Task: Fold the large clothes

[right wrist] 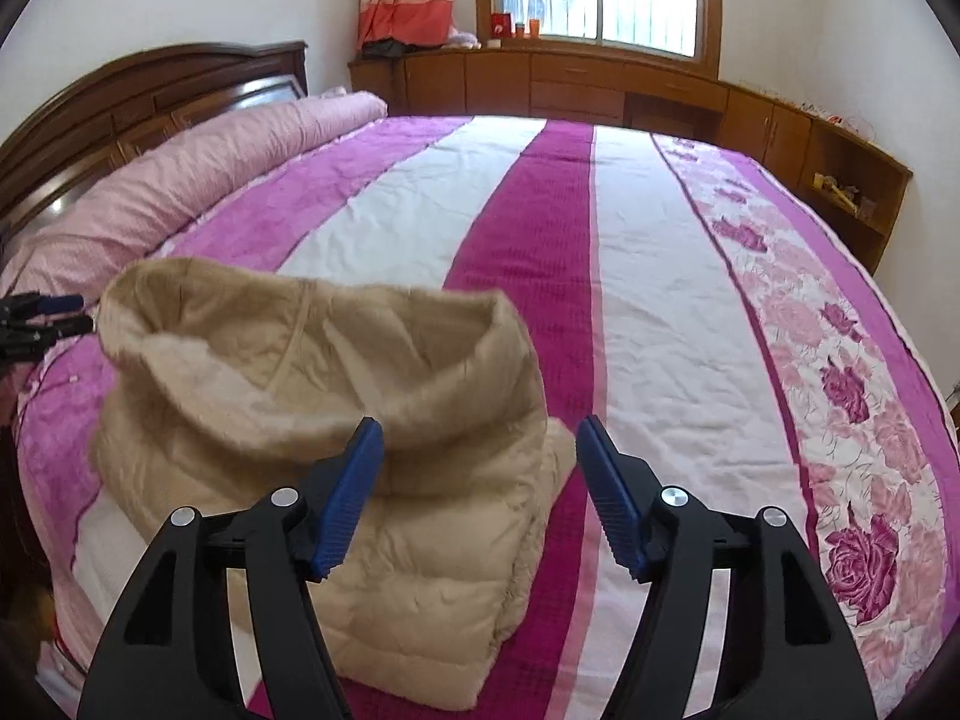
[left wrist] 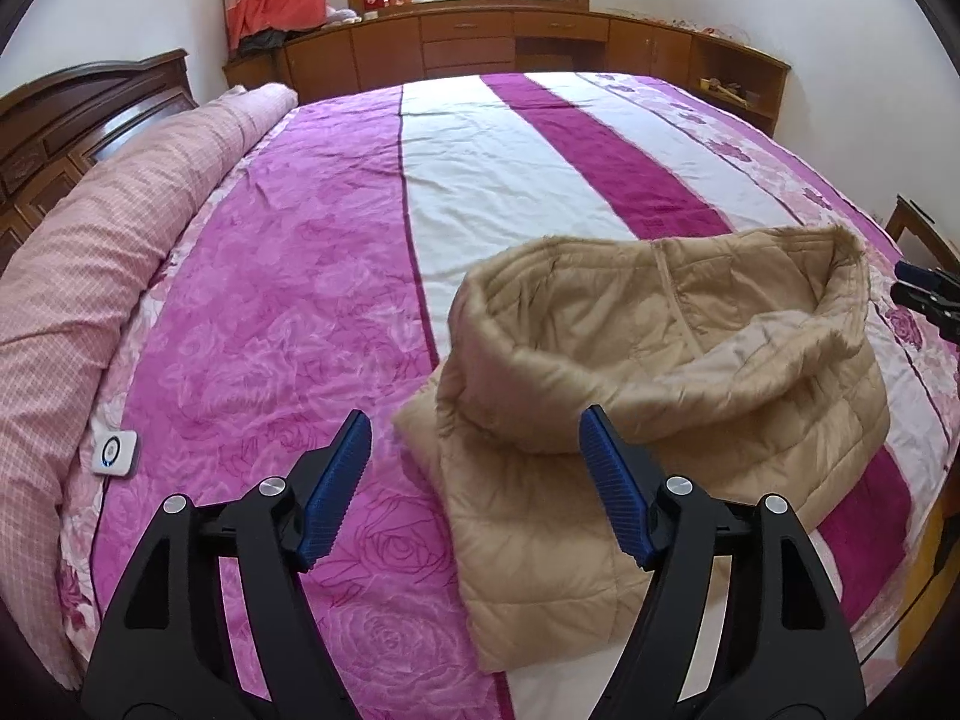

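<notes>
A beige quilted hooded jacket (left wrist: 660, 354) lies folded on the striped pink bedspread (left wrist: 288, 276), its fur-lined hood standing open at the far end. My left gripper (left wrist: 475, 420) hovers open above the jacket's left near corner, nothing between its blue pads. In the right wrist view the jacket (right wrist: 300, 360) sits left of centre. My right gripper (right wrist: 478, 425) is open over the jacket's right edge, and its pads touch nothing. Each gripper also shows at the frame edge of the other view: the right gripper (left wrist: 927, 294) and the left gripper (right wrist: 42, 315).
A rolled pink checked duvet (left wrist: 120, 228) runs along the dark wooden headboard (right wrist: 150, 96). A small white device (left wrist: 114, 453) lies near the duvet. Wooden cabinets (left wrist: 468, 42) line the wall under the window. A wide stretch of bedspread (right wrist: 660, 276) lies beyond the jacket.
</notes>
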The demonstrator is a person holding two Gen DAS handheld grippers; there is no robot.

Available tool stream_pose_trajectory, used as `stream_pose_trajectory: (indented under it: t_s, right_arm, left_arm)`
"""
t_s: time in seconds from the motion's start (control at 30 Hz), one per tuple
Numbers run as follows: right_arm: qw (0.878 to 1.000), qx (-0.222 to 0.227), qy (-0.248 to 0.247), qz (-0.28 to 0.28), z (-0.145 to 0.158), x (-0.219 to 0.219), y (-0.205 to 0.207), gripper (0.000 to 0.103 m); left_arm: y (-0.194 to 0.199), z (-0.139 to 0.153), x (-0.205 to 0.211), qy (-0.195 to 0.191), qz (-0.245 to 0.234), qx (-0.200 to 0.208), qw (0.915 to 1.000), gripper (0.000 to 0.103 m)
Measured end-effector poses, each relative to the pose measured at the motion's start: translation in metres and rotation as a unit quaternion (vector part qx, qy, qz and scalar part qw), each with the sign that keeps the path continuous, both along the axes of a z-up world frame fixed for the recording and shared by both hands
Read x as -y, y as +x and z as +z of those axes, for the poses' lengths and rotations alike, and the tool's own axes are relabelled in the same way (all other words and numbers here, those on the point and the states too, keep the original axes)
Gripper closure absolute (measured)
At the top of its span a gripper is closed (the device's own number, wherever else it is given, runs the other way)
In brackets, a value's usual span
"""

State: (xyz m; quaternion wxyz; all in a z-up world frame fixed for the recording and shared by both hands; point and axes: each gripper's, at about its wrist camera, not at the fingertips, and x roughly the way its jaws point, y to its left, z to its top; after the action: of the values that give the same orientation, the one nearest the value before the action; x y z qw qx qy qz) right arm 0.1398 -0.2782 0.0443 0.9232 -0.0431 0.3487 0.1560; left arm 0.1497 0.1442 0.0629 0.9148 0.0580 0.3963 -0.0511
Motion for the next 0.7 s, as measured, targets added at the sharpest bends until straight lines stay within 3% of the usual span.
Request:
stream_pose_trajectory:
  t_s: [0.3,0.5,0.53,0.57,0.6,0.63,0.67,0.7]
  right_arm:
    - [0.998,-0.055,0.003,0.006,-0.051,-0.004,0.03,0.036]
    - [0.994,-0.086,0.073,0.005,-0.068,-0.003,0.058,0.036]
    - [0.992,-0.09,0.084,0.005,-0.069,-0.003,0.061,0.039]
    - [0.991,-0.093,0.098,0.005,-0.071,-0.002,0.065,0.049]
    - [0.99,-0.093,0.103,0.005,-0.07,-0.001,0.066,0.055]
    - [0.99,-0.091,0.107,0.005,-0.069,-0.001,0.067,0.071]
    - [0.99,-0.087,0.108,0.005,-0.068,0.0,0.067,0.084]
    - [0.991,-0.077,0.11,0.003,-0.064,0.001,0.066,0.088]
  left_arm:
    - [0.032,-0.044,-0.002,-0.024,-0.012,-0.03,0.9992,0.031]
    - [0.062,-0.069,0.002,-0.088,-0.03,-0.04,0.9948,0.032]
    - [0.065,-0.07,0.003,-0.094,-0.029,-0.039,0.9944,0.042]
    - [0.067,-0.071,0.004,-0.101,-0.028,-0.038,0.9938,0.055]
    - [0.072,-0.073,0.003,-0.113,-0.025,-0.043,0.9923,0.078]
    - [0.074,-0.073,0.002,-0.119,-0.02,-0.045,0.9917,0.089]
    - [0.075,-0.072,0.001,-0.119,-0.016,-0.042,0.9919,0.092]
    - [0.074,-0.07,0.0,-0.115,-0.011,-0.036,0.9926,0.095]
